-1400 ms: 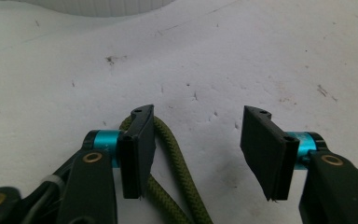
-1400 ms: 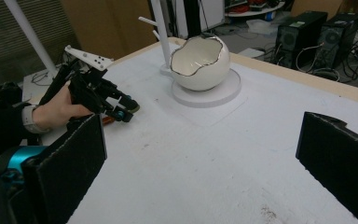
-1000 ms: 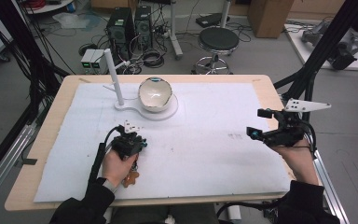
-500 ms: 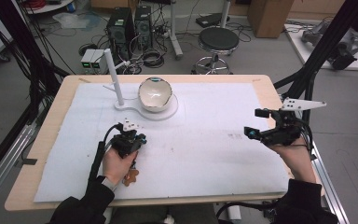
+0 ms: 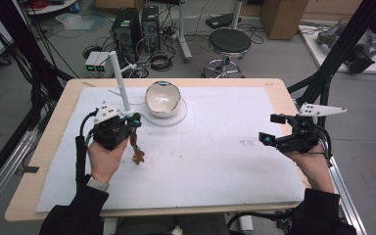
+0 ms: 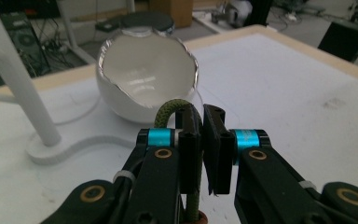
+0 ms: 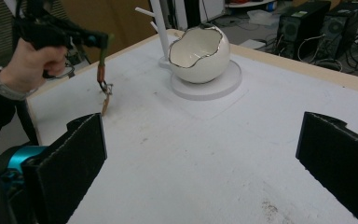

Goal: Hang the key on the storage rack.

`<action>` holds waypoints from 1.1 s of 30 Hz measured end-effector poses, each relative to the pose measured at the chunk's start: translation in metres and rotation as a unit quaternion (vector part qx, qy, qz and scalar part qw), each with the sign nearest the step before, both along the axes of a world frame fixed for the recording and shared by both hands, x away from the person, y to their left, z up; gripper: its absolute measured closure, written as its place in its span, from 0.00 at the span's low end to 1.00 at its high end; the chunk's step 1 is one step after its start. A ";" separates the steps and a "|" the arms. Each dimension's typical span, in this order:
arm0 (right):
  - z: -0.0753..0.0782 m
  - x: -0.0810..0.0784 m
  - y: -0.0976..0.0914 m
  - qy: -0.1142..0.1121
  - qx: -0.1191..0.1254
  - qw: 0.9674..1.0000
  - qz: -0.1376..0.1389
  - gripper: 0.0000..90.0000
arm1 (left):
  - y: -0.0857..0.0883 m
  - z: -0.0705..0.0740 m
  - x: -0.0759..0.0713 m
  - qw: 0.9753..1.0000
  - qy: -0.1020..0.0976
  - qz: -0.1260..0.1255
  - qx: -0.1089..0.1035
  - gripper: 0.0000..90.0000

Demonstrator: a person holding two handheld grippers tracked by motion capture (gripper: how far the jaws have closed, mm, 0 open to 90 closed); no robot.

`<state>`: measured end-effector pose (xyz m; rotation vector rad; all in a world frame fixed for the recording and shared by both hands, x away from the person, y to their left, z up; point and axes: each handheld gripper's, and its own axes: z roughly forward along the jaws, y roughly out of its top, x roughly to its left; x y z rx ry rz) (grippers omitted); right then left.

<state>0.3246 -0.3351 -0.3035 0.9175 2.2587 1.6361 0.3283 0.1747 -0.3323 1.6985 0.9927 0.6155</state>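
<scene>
Holding one green cord keyring (image 5: 136, 147) with my clamped left gripper (image 5: 135, 119) near the bench's left edge (image 5: 49, 147); right gripper (image 5: 267, 129) wide open, empty, broad bare sheet between.

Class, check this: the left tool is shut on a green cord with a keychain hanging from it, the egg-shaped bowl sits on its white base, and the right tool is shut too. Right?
One slip: the right tool is open, as the right gripper view shows, its jaws wide apart with nothing between. The left tool is indeed shut on the cord, and the bowl sits on its base.
</scene>
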 end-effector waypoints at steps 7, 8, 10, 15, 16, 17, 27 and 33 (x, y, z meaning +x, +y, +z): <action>0.000 0.001 0.001 0.002 0.003 1.000 0.002 0.01 | 0.024 0.032 -0.002 0.998 -0.032 0.010 -0.047 0.94; 0.000 0.001 0.001 0.003 0.003 1.000 0.002 0.01 | 0.027 0.036 -0.002 0.998 -0.032 0.011 -0.047 0.94; 0.000 0.002 0.002 0.004 0.006 1.000 0.002 0.01 | 0.029 0.040 0.000 0.999 -0.030 0.016 -0.042 0.94; 0.000 0.005 0.004 0.004 0.009 1.000 0.005 0.01 | 0.039 0.045 0.012 0.999 -0.022 0.033 -0.034 0.94; 0.000 0.006 0.004 0.002 0.008 1.000 0.007 0.01 | 0.041 0.045 0.016 0.998 -0.020 0.038 -0.034 0.94; 0.000 0.006 0.005 0.005 0.007 1.000 0.007 0.01 | 0.043 0.045 0.021 0.999 -0.017 0.042 -0.030 0.94; 0.004 0.004 0.009 -0.015 0.013 1.000 0.015 0.01 | 0.062 0.035 0.072 0.996 0.022 0.083 -0.031 0.94; 0.005 0.003 0.006 -0.013 0.019 1.000 0.016 0.01 | 0.062 0.038 0.088 0.994 0.032 0.096 -0.047 0.94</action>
